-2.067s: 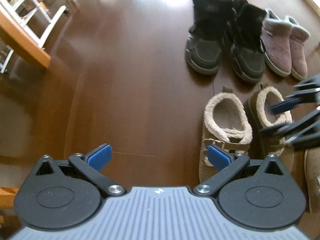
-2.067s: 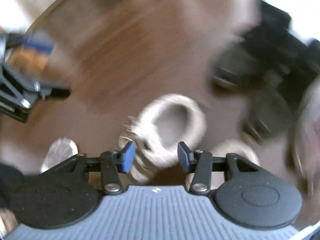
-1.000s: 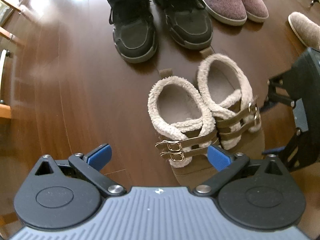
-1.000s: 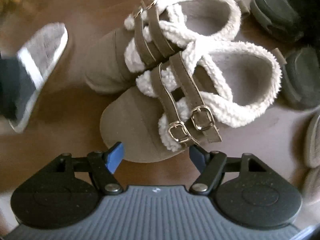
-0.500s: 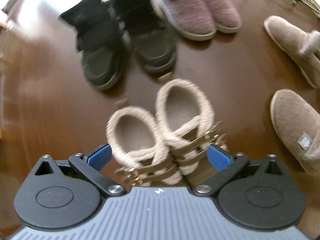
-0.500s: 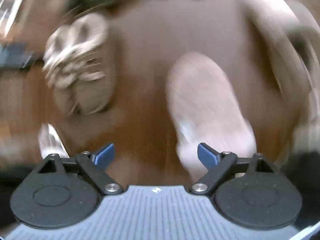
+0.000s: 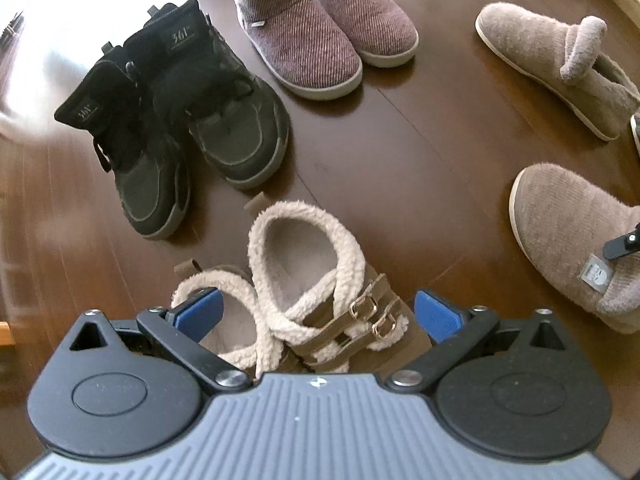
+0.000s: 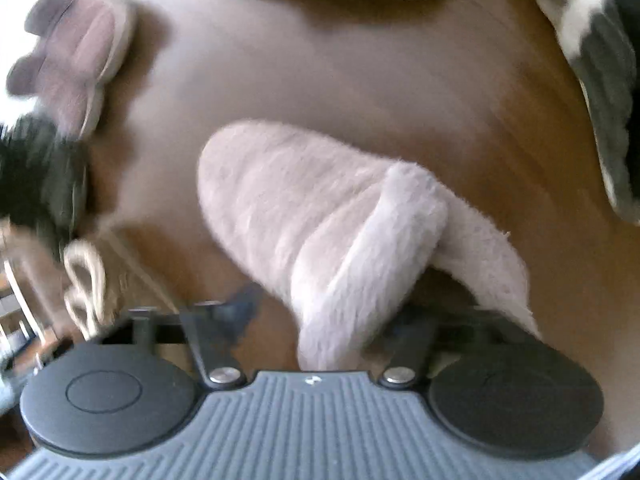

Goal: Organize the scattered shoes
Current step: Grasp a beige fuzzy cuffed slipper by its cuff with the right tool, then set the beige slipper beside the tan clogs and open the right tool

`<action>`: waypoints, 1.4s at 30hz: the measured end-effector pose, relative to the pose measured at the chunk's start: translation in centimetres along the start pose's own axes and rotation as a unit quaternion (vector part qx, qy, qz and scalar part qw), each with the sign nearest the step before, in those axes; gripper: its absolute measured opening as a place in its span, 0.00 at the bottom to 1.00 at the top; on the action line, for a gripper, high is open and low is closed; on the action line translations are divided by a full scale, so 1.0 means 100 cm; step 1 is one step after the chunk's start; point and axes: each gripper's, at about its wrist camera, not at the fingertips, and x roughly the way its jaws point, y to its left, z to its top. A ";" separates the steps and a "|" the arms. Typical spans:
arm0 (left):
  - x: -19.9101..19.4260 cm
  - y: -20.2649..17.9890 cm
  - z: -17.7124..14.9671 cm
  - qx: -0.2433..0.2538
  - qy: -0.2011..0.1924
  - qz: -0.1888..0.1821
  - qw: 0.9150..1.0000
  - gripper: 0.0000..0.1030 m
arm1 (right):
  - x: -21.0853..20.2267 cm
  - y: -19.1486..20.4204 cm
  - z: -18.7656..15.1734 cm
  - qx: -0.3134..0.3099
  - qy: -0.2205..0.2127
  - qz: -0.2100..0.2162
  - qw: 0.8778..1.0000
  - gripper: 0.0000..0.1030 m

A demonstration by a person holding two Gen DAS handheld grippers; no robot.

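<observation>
Looking down over the left gripper (image 7: 316,312), its blue-padded fingers (image 7: 199,312) are seen spread wide and grasping nothing, with a pair of fleece-lined buckled slippers (image 7: 308,280) set side by side between and just ahead of them on the dark wooden floor (image 7: 432,152). Farther ahead, a pair of black sneakers (image 7: 176,120) is placed to the left and a pair of mauve ribbed boots (image 7: 320,28) beyond. Two beige knitted slipper boots are seen to the right, well apart. In the blurred right wrist view, the folded cuff of one beige slipper boot (image 8: 320,216) is seen between the fingers of the right gripper (image 8: 320,316); whether it is clamped cannot be told.
</observation>
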 end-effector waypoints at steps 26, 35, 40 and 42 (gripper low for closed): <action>-0.009 0.035 -0.013 -0.079 0.001 0.002 0.997 1.00 | 0.053 0.240 -0.028 -0.709 0.017 -0.216 0.671 0.62; -0.008 0.044 -0.015 -0.086 -0.002 -0.002 0.996 1.00 | 0.043 0.197 -0.026 -0.391 -0.076 -0.154 0.904 0.99; -0.008 0.045 -0.022 -0.078 0.004 -0.002 0.997 1.00 | 0.082 0.196 -0.029 -0.352 -0.084 -0.184 0.914 0.99; -0.008 0.047 -0.024 -0.079 0.006 -0.001 0.997 1.00 | 0.094 0.194 -0.021 -0.336 -0.087 -0.193 0.918 0.99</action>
